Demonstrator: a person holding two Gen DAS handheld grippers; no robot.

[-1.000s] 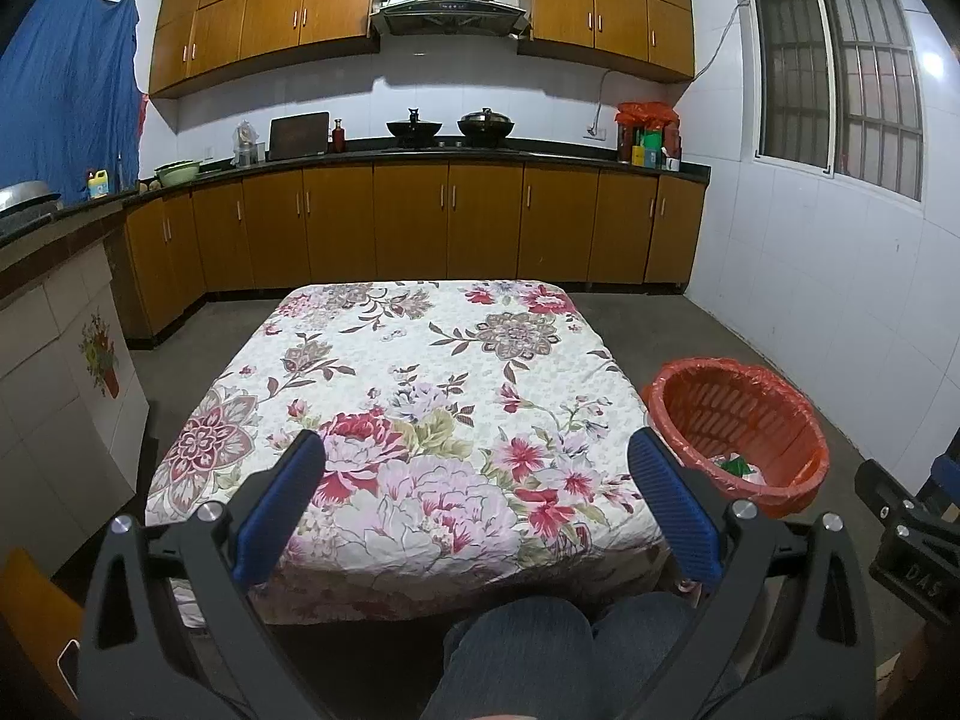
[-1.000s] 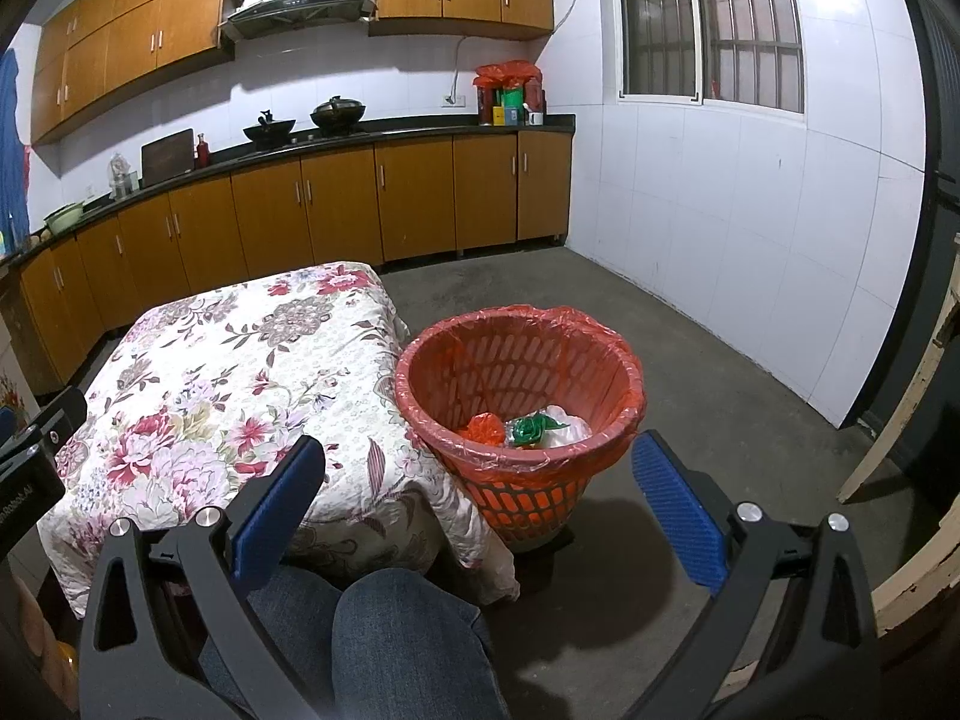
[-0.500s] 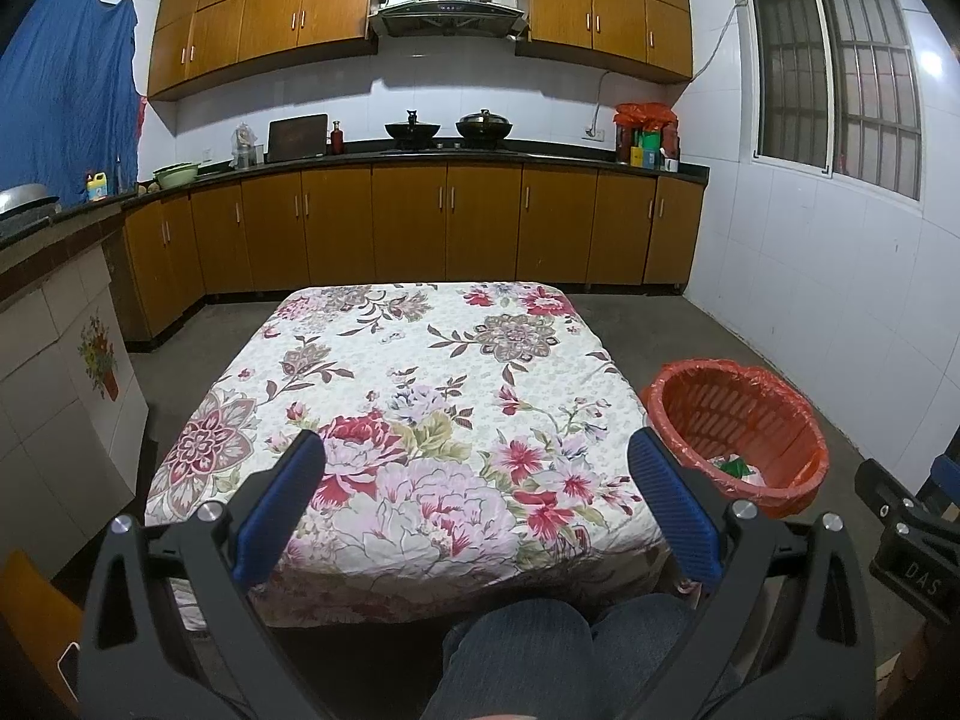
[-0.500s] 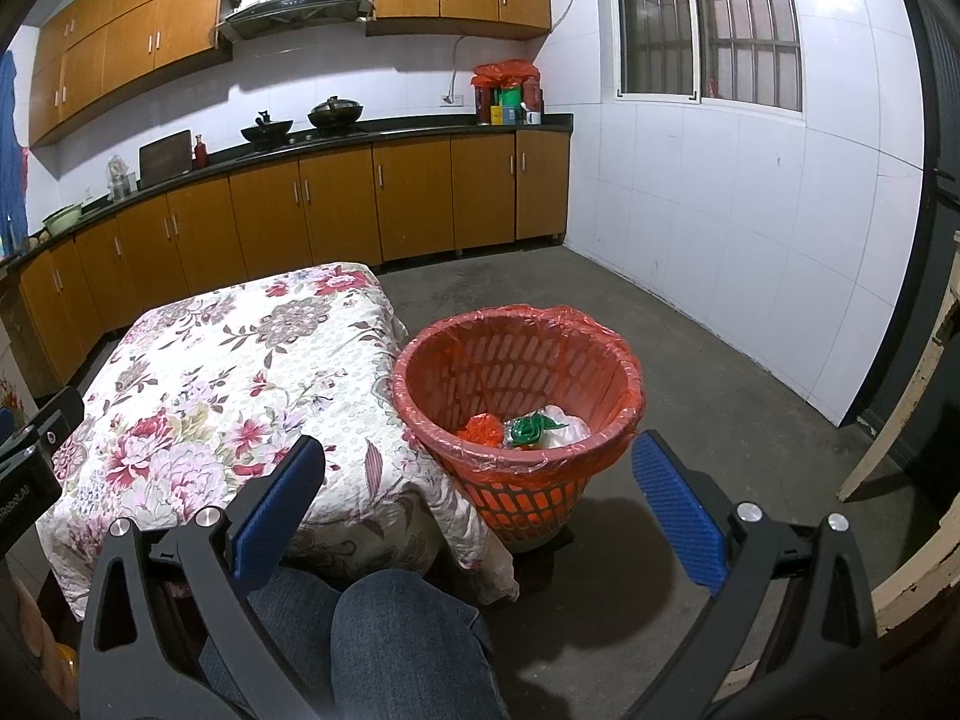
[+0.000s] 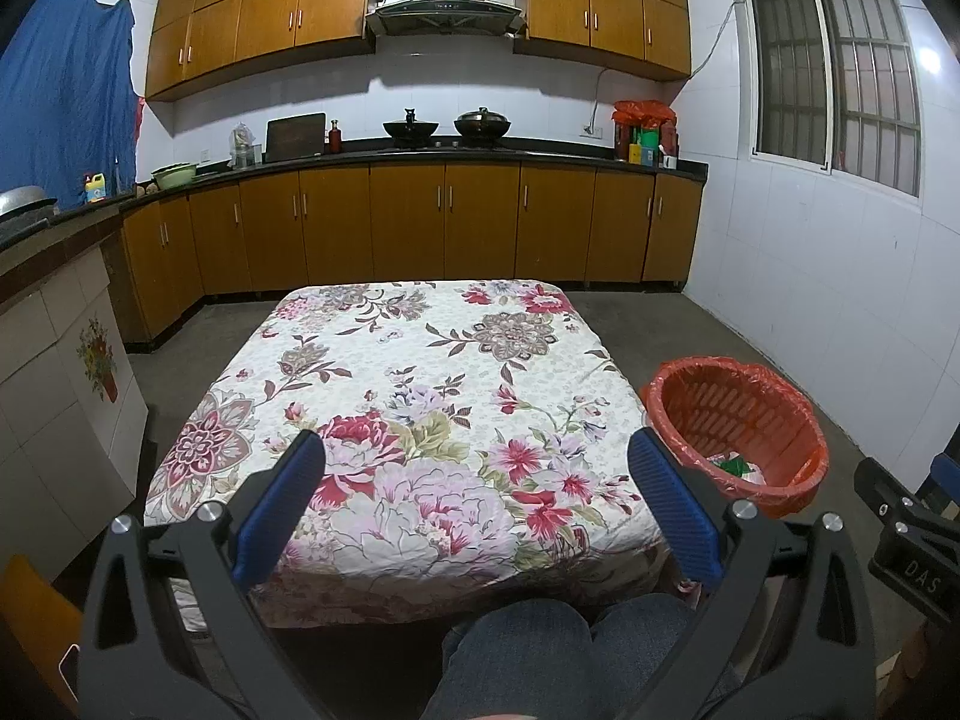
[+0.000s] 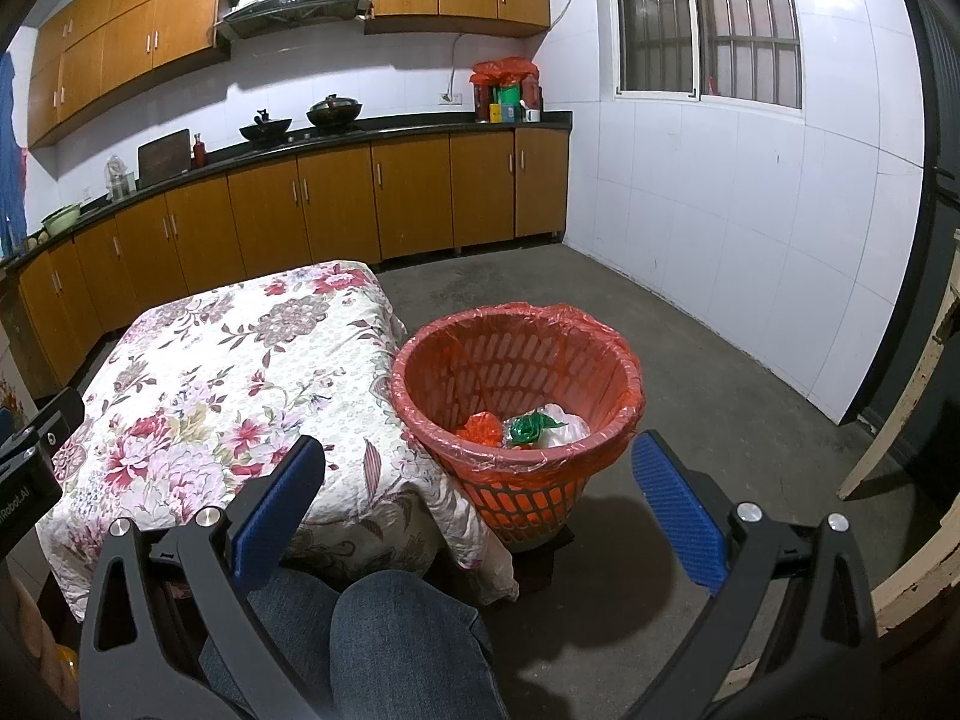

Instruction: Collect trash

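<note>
The bin (image 6: 516, 420) is a round orange-red lattice basket, upright on the floor just beside the right-hand corner of the desk (image 6: 240, 372), touching or nearly touching the hanging floral cloth. A thin red liner (image 6: 558, 315) is folded over its rim. At the bottom lies the trash: a crumpled orange piece (image 6: 480, 427), a green piece (image 6: 531, 426) beside it, and a white piece (image 6: 564, 423) to the right, all bunched together. In the left view the bin (image 5: 738, 420) shows only a bit of green and white inside.
</note>
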